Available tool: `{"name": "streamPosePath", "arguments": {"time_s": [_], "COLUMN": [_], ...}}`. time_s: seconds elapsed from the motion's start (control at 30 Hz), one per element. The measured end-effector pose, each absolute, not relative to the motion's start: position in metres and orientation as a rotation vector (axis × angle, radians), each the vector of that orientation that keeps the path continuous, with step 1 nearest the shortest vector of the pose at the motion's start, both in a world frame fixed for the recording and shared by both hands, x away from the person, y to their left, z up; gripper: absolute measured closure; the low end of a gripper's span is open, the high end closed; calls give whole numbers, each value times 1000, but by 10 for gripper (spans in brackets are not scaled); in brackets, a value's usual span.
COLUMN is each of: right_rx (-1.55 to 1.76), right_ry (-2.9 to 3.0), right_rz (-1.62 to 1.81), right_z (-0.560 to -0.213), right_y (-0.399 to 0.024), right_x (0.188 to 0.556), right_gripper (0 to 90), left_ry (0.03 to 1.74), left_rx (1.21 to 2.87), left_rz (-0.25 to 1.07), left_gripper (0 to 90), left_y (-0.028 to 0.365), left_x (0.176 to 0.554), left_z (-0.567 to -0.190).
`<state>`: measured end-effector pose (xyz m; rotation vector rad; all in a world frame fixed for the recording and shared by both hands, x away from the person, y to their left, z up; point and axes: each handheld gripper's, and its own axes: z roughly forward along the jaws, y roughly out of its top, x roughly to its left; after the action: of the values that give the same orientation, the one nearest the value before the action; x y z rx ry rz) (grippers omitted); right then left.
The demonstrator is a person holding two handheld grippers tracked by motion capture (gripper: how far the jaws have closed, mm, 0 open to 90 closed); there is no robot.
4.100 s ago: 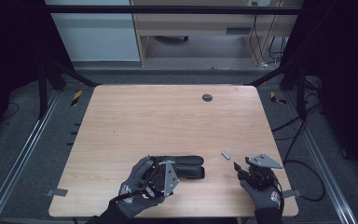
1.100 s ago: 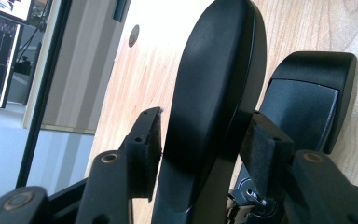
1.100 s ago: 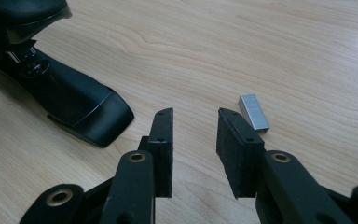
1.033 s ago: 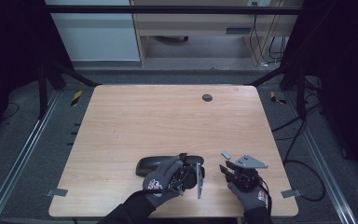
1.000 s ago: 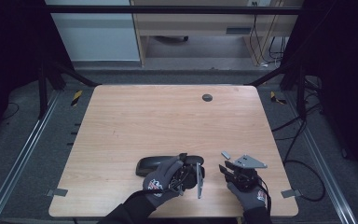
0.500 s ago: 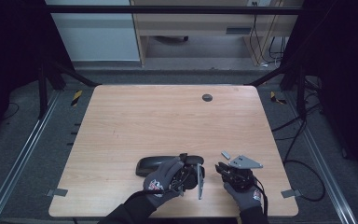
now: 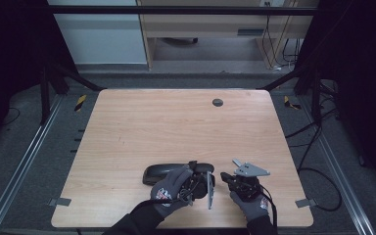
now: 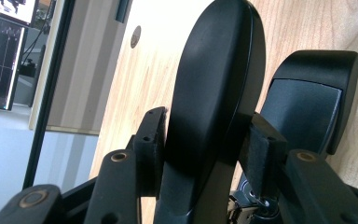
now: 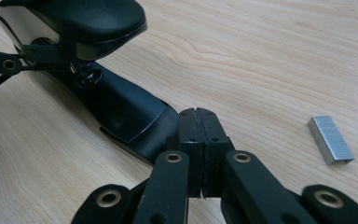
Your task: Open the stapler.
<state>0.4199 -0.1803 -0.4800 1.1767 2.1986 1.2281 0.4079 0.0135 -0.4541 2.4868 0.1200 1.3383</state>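
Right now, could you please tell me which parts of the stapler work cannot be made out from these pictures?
- High view: the staple strip, clear in the right gripper view, cannot be picked out here; too small.
- High view: the left hand covers the stapler's right end and the left gripper.
- Left gripper view: the stapler's raised top arm hides the channel behind it.
- Right gripper view: the shut right gripper hides the stapler's near tip.

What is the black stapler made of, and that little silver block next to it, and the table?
Stapler: looks like black plastic, smooth with a soft sheen; a shinier strip under its lid could be metal.
Silver block: likely metal, a strip of staples, bright grey with fine lines along it.
Table: wood-look top, pale with grain lines; real wood or printed laminate, hard to say.
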Motion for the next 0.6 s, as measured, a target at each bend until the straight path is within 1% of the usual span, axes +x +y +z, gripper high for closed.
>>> {"name": "streamPosePath", "arguments": {"time_s": [0.6], "right_rx": [1164], "right_ry": [2245], "right_rz": [1285], "right_z": [-487], "right_y": [-161], "right_x": [421], "right_gripper": [900], "left_ry": [105], "left_rx": [2483], "left_rz": [1362], "left_gripper": [555], "left_y": [13], "left_x": [407], "left_z": [-455]}}
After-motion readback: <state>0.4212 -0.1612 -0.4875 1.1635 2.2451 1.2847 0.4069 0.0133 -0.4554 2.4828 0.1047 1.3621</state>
